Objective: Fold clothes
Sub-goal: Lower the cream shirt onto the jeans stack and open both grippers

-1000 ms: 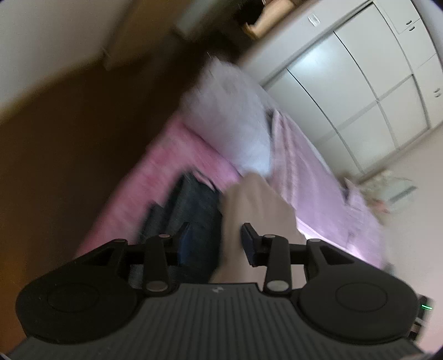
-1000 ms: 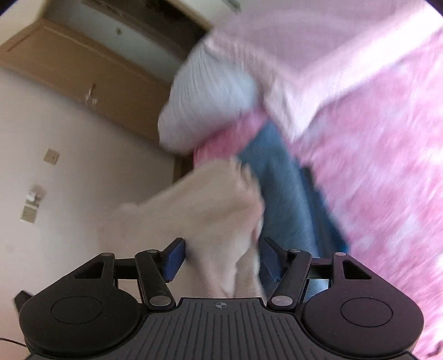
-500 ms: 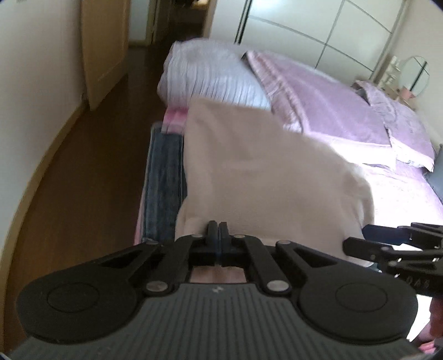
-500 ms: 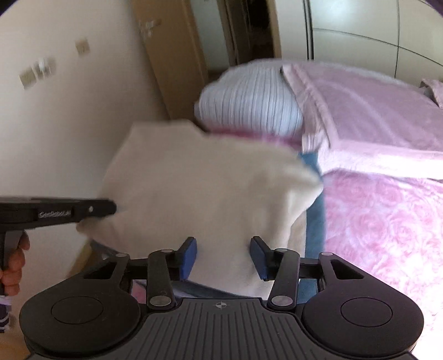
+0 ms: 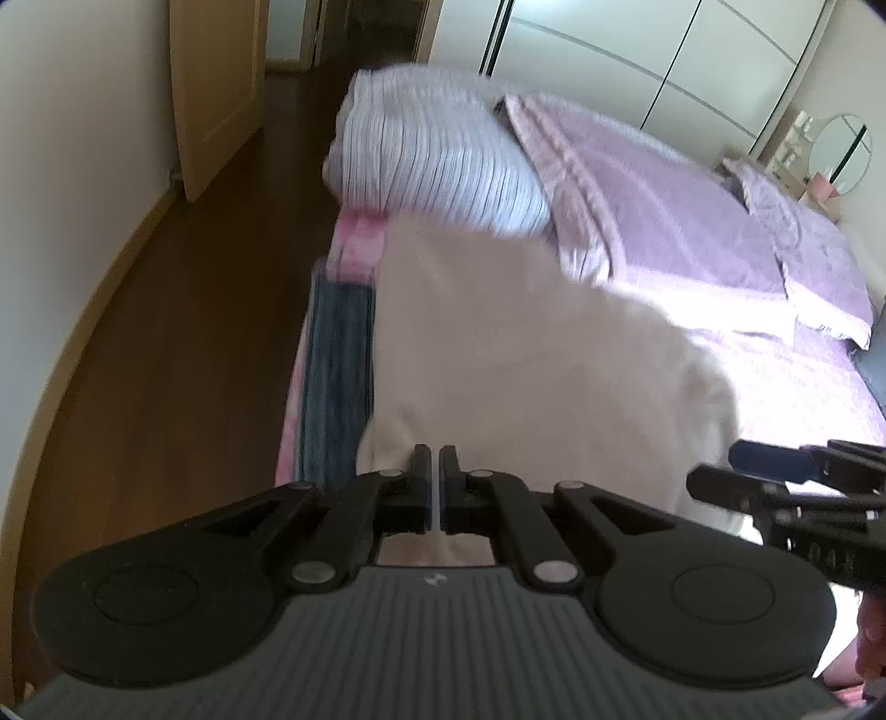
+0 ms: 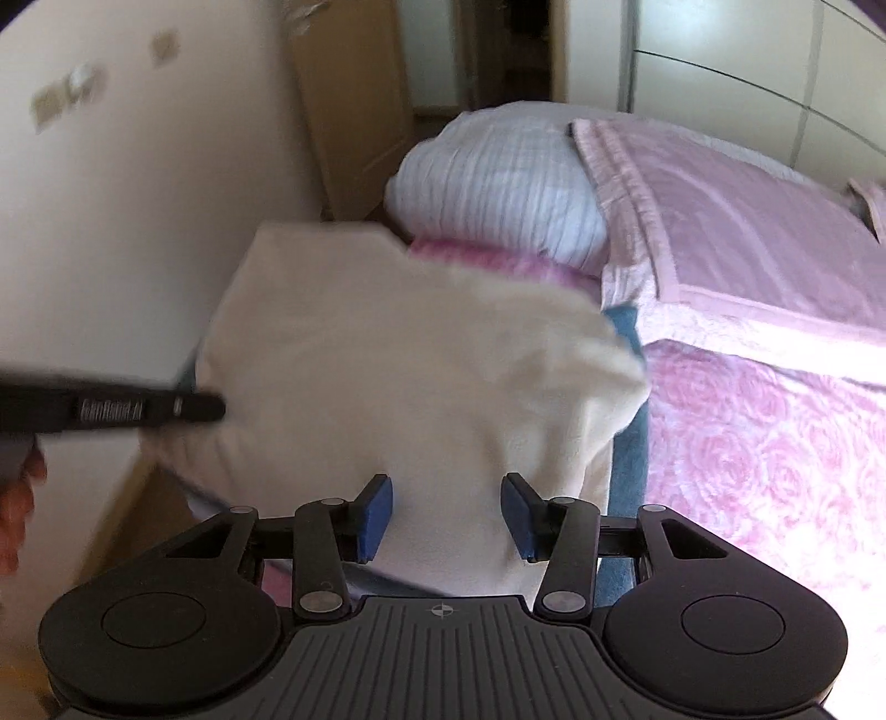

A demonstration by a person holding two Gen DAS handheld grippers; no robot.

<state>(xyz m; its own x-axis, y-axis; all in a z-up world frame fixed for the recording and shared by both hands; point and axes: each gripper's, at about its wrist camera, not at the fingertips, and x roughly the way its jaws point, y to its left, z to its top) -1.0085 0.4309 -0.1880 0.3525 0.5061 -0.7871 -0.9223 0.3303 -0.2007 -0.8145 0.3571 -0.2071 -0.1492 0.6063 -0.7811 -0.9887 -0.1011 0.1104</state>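
A cream garment point(image 5: 526, 354) hangs spread above the bed's near end; it also shows in the right wrist view point(image 6: 398, 360). My left gripper point(image 5: 435, 462) is shut on its near left edge and appears from the side in the right wrist view point(image 6: 210, 407). My right gripper point(image 6: 446, 512) is open, its blue pads either side of the garment's lower edge; it shows at the right of the left wrist view point(image 5: 714, 471). Folded blue jeans point(image 5: 335, 365) lie on the bed under the garment.
A bed with a pink floral sheet point(image 6: 775, 443), a folded lilac blanket point(image 5: 664, 221) and a white striped pillow point(image 5: 437, 166). Wooden floor point(image 5: 183, 310) and a wall lie to the left. White wardrobes point(image 5: 637, 50) stand behind.
The left gripper shut on the garment's edge and both grippers swung level, spreading the bunched garment out flat. The right gripper stayed open.
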